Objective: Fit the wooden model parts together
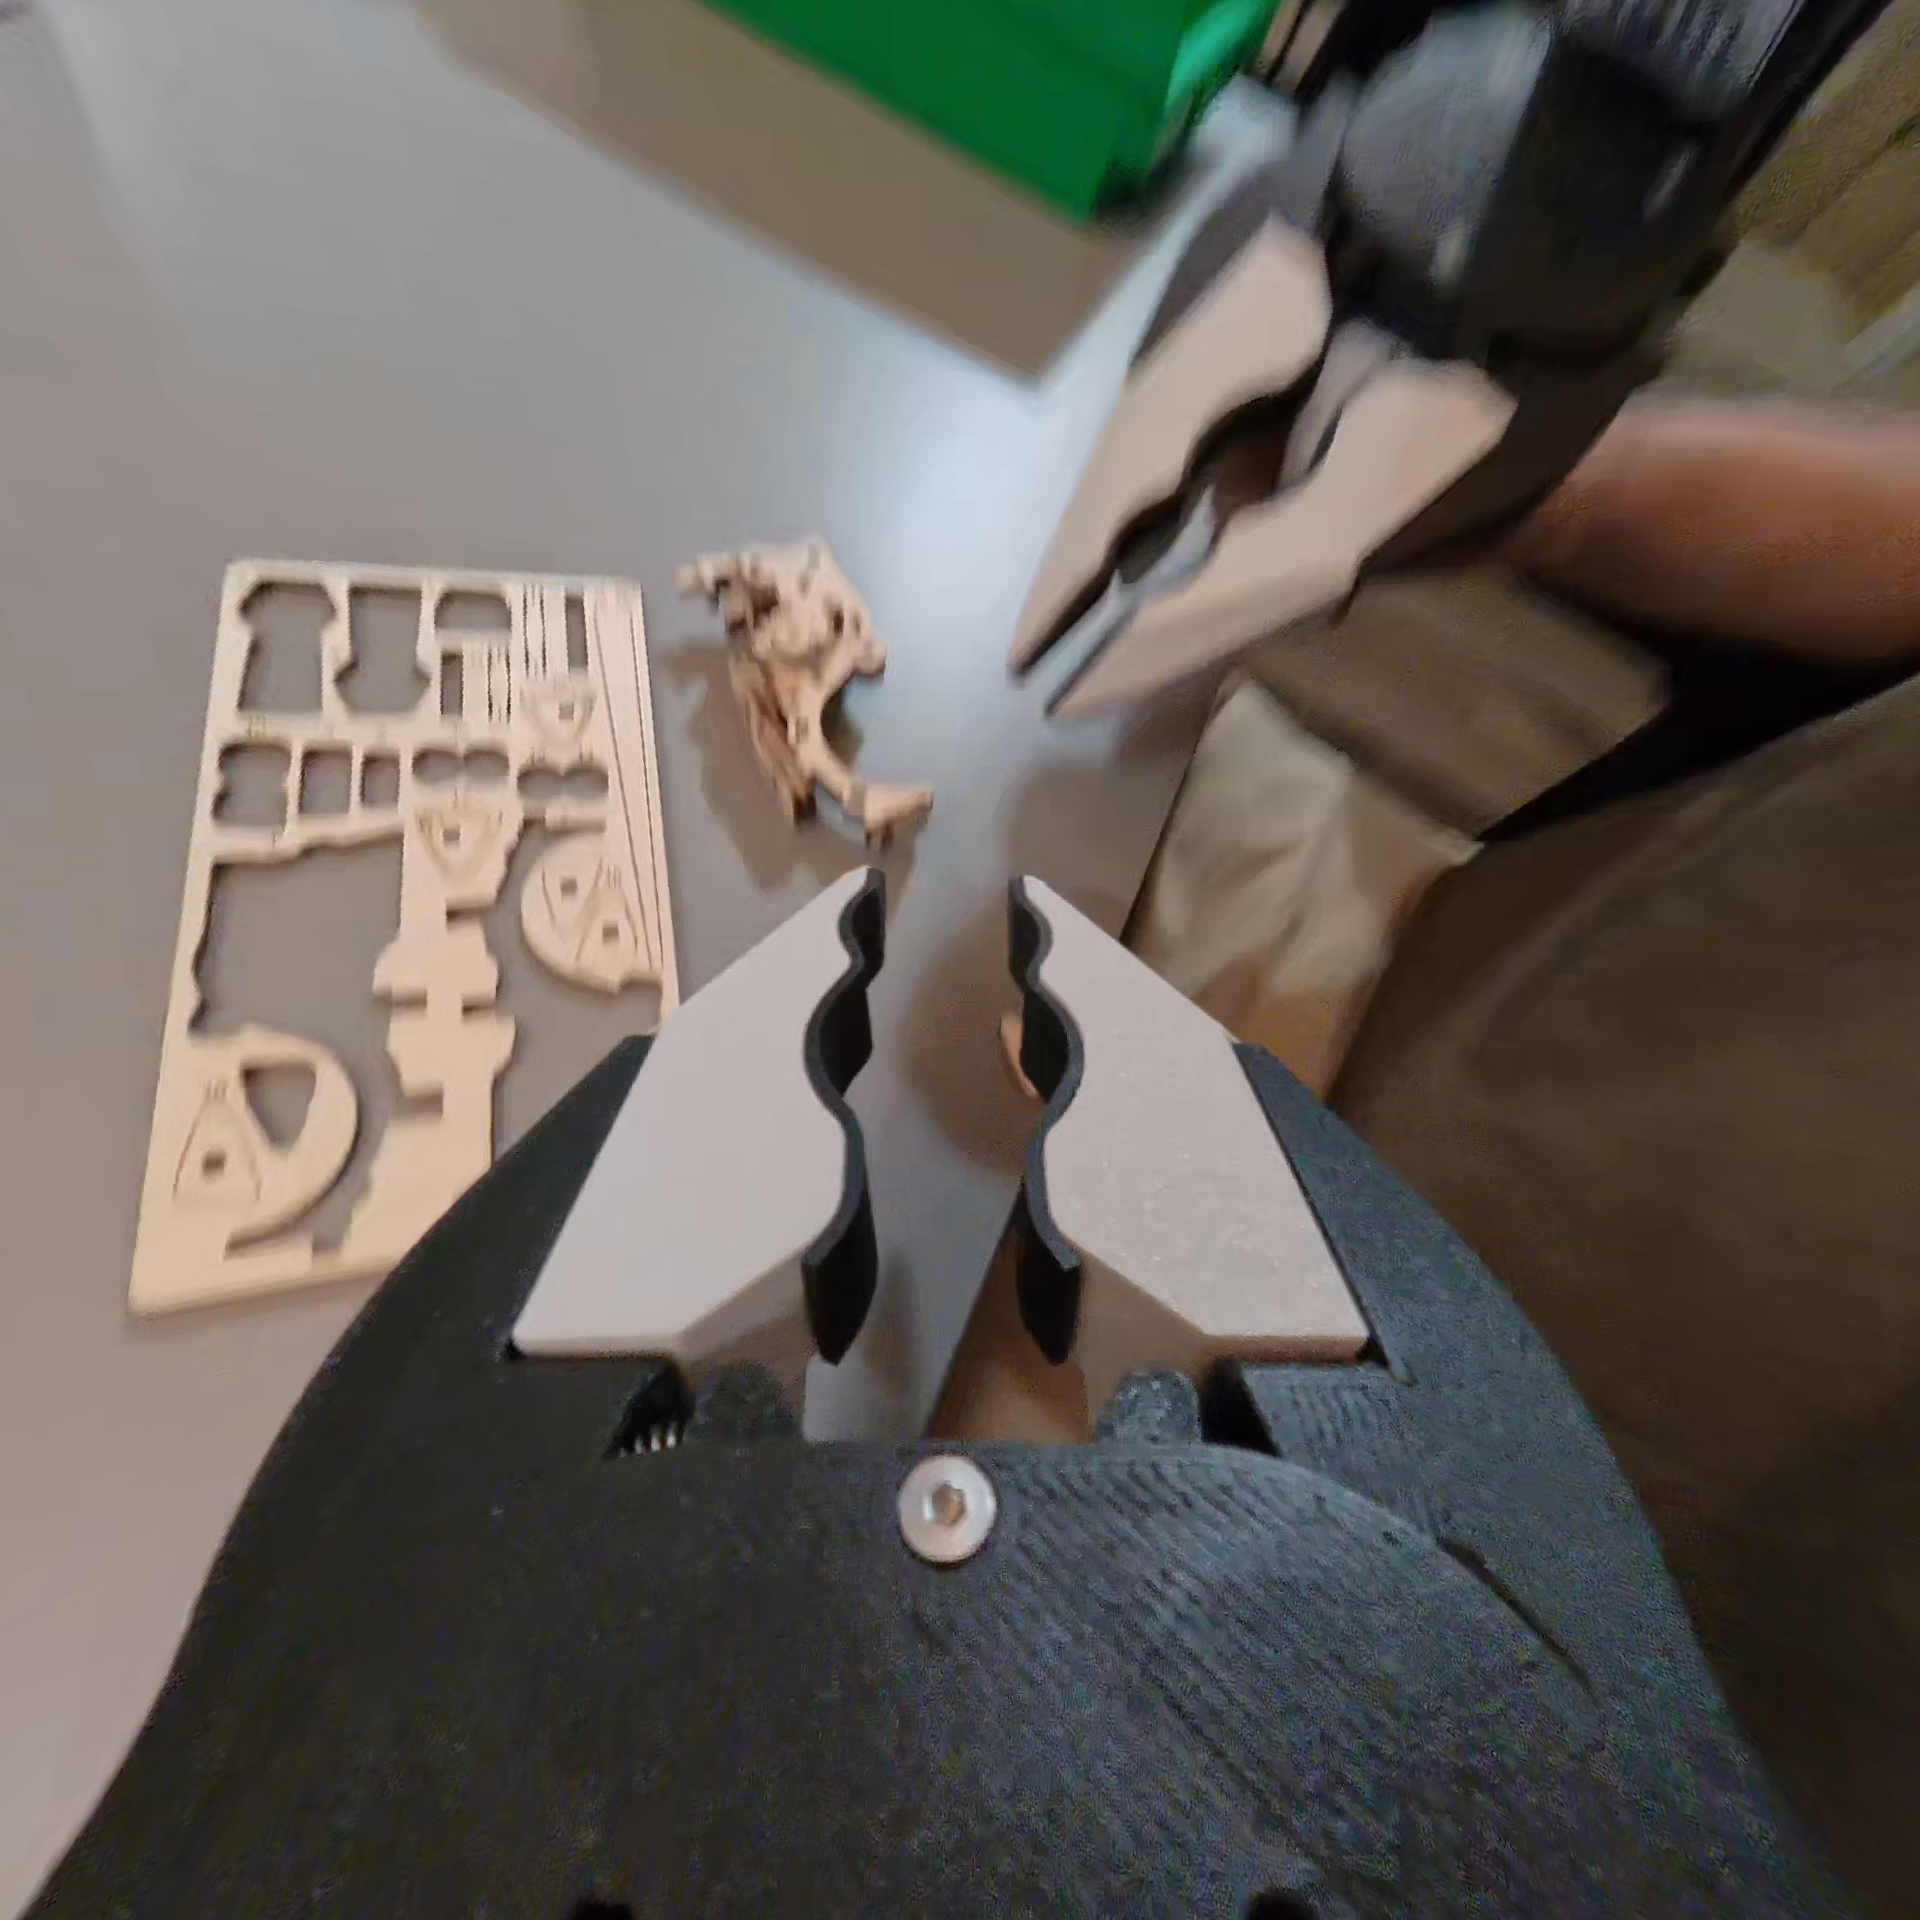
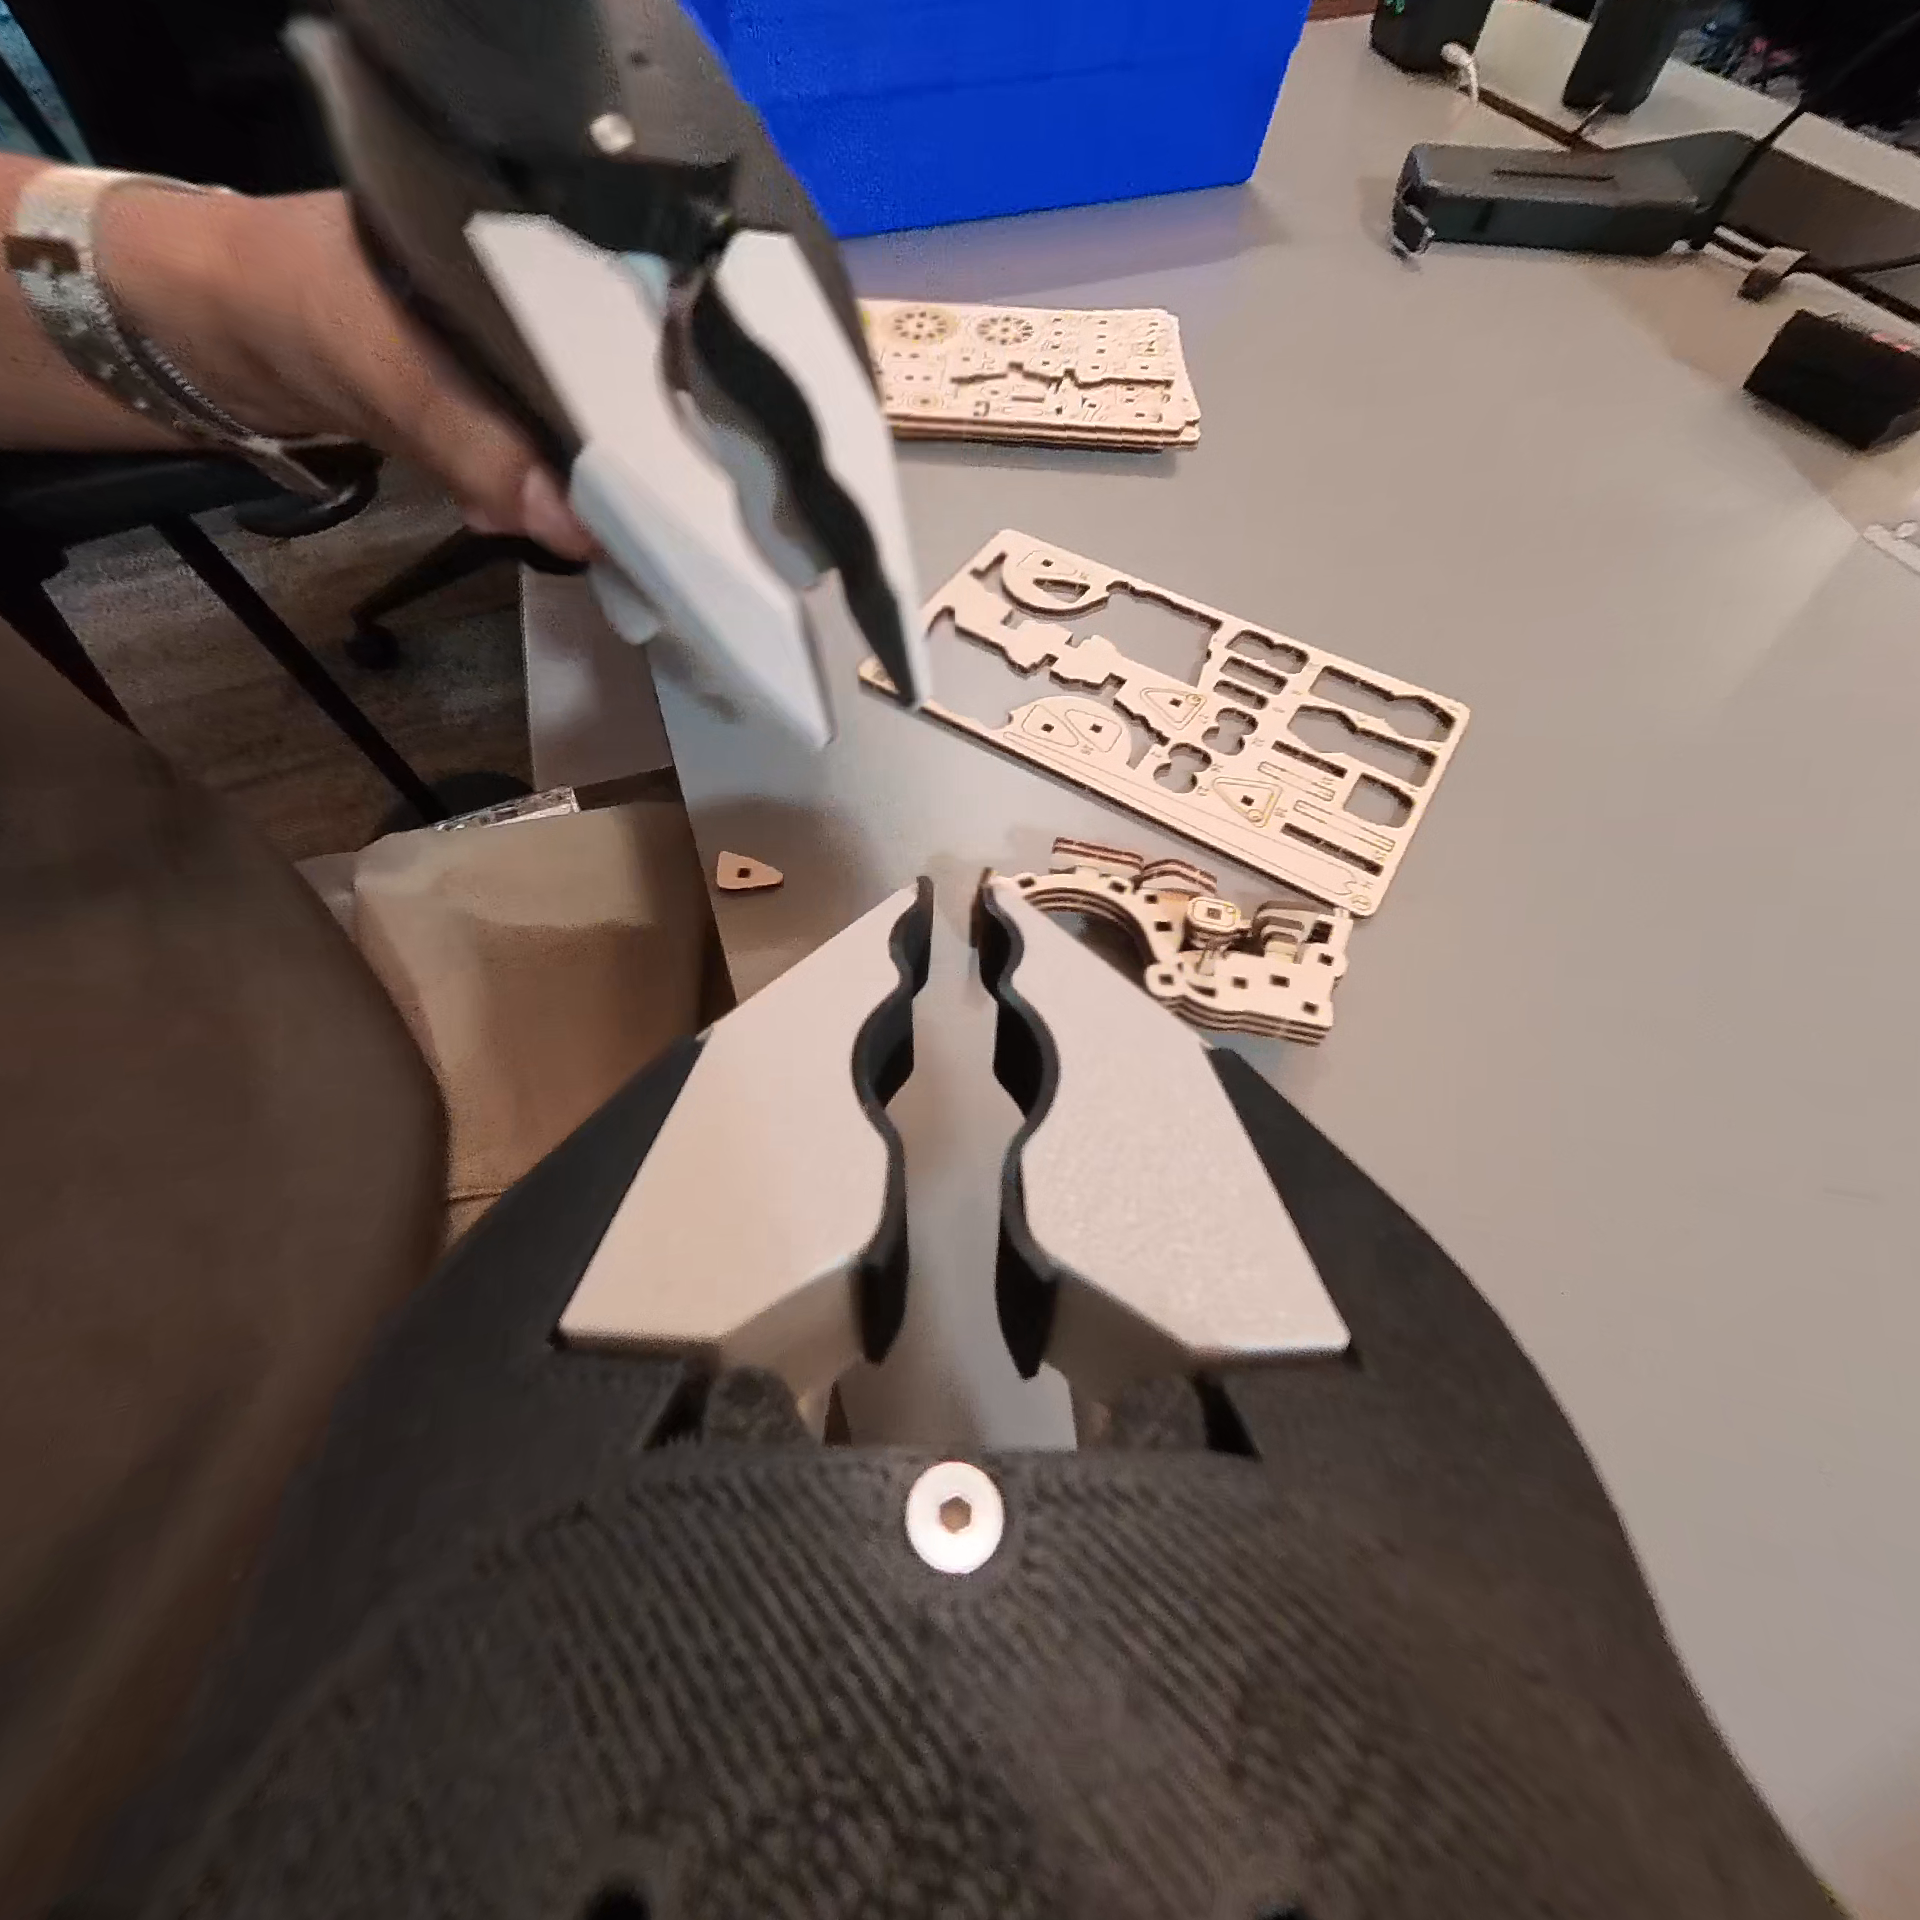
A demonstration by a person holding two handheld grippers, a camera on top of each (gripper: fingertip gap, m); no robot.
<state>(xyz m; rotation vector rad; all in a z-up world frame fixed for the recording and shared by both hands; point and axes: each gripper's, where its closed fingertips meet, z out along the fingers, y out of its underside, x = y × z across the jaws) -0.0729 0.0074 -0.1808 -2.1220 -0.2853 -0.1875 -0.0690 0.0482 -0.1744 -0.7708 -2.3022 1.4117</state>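
Note:
A partly built wooden model [image 2: 1226,956] lies on the grey table [image 2: 1507,1091], just right of my right gripper's tips. Beyond it lies a punched wooden parts sheet [image 2: 1070,727]. A small triangular wooden piece [image 2: 748,871] lies near the table edge. My right gripper [image 2: 953,883] is empty, its jaws a narrow gap apart. My left gripper [image 1: 951,883] is open and empty above the table edge; the model [image 1: 800,675] and the sheet [image 1: 416,914] lie ahead and to its left. Each gripper shows blurred in the other's view, the right gripper [image 1: 1039,681] and the left gripper [image 2: 862,707].
A stack of more wooden sheets [image 2: 1039,374] lies farther back. A blue bin [image 2: 997,94] and black devices [image 2: 1548,197] stand at the back. A green box [image 1: 987,83] is beyond. A brown bag [image 2: 520,987] sits below the table edge. A person's hand [image 2: 291,343] holds the left gripper. Left tips to right tips: about 5 cm. About 5 cm separates my left fingertips from the small triangular wooden piece [image 2: 748,871].

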